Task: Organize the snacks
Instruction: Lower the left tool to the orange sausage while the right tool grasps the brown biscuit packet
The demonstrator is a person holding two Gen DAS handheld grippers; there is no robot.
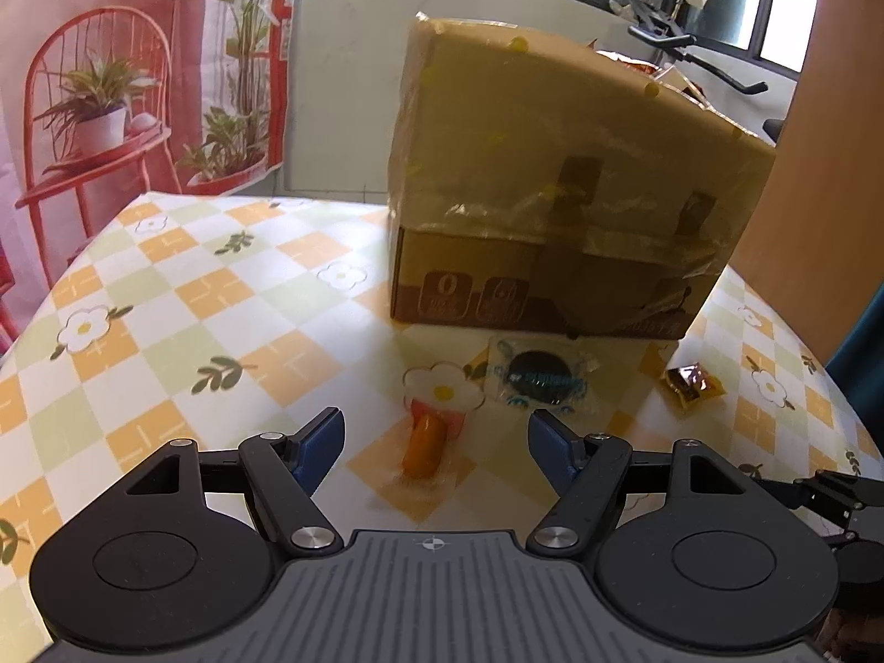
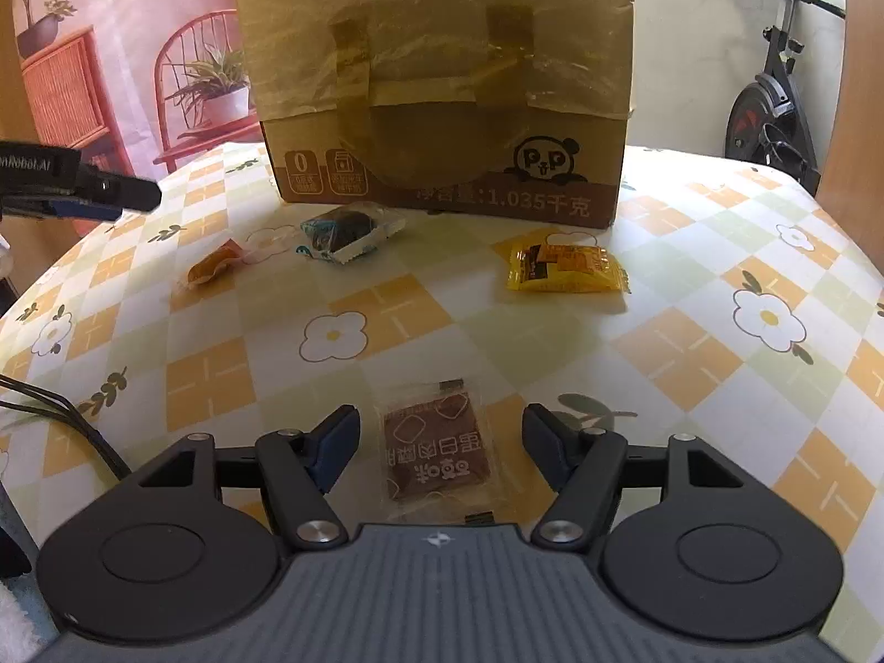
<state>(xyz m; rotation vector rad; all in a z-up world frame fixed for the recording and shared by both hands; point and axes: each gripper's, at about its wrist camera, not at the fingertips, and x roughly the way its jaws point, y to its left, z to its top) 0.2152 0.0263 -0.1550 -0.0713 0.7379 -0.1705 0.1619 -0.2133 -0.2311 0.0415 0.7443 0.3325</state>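
Observation:
A taped cardboard box (image 1: 552, 193) with a panda print (image 2: 547, 157) stands at the back of the flowered table (image 2: 690, 342). My left gripper (image 1: 436, 442) is open, low over an orange snack in clear wrap (image 1: 424, 445) that lies between its blue pads without touching them. My right gripper (image 2: 441, 436) is open around a flat brown snack packet (image 2: 436, 450), with gaps on both sides. In front of the box lie a dark round cookie in clear wrap (image 1: 544, 378) (image 2: 348, 235) and a yellow packet (image 2: 563, 268) (image 1: 690, 384).
The table's left edge curves down near a printed backdrop with a red chair and plants (image 1: 99, 110). An exercise bike (image 2: 773, 110) stands behind the table on the right. Cables (image 2: 66, 414) cross the table's near left corner.

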